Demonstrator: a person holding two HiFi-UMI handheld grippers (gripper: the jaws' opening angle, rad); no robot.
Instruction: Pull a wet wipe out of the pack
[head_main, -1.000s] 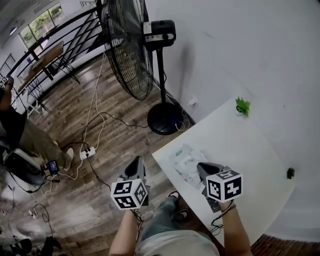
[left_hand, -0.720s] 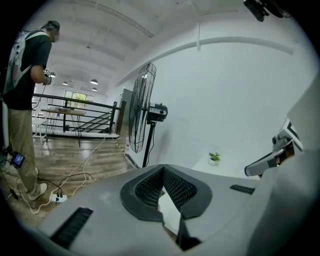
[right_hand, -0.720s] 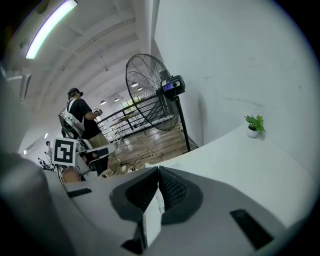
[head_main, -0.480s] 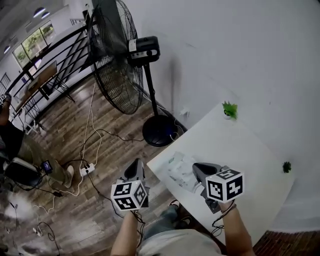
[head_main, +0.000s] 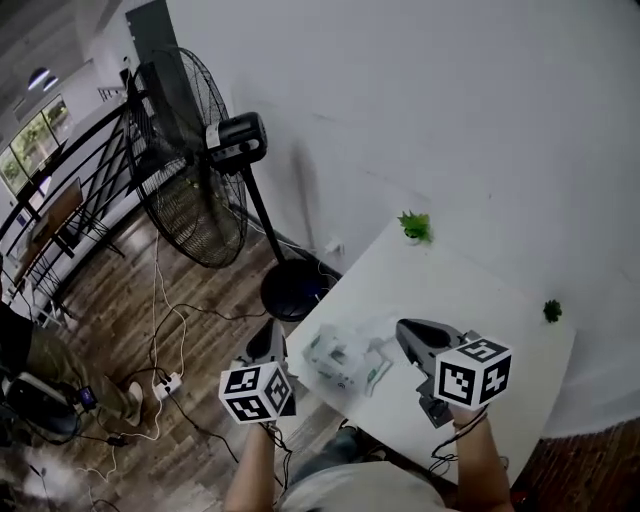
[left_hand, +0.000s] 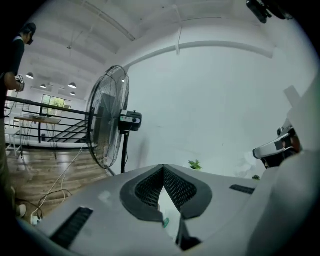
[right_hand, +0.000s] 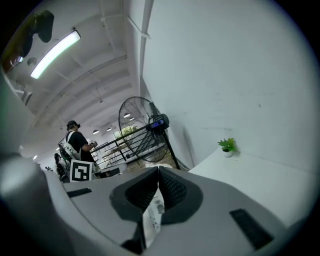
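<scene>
Left gripper (left_hand: 163, 168): jaws closed, tips meeting, nothing seen pinched at the contact line. The opening behind the tips shows only a white surface with a small green mark.

Right gripper (right_hand: 158, 170): jaws likewise closed tip to tip. A printed white face of the wet wipe pack (head_main: 345, 360) shows through the opening behind them; whether any of it is caught between them cannot be told.

In the head view the pack lies on the white table (head_main: 480, 290) at its near left corner, between the two grippers. The left gripper is held off the table's left edge, the right one over the table just right of the pack.

Farther out: a small green plant (head_main: 413, 226) at the table's far left corner, a second plant (head_main: 552, 311) at its right edge, and a standing fan (head_main: 190, 165) on the wooden floor to the far left.
</scene>
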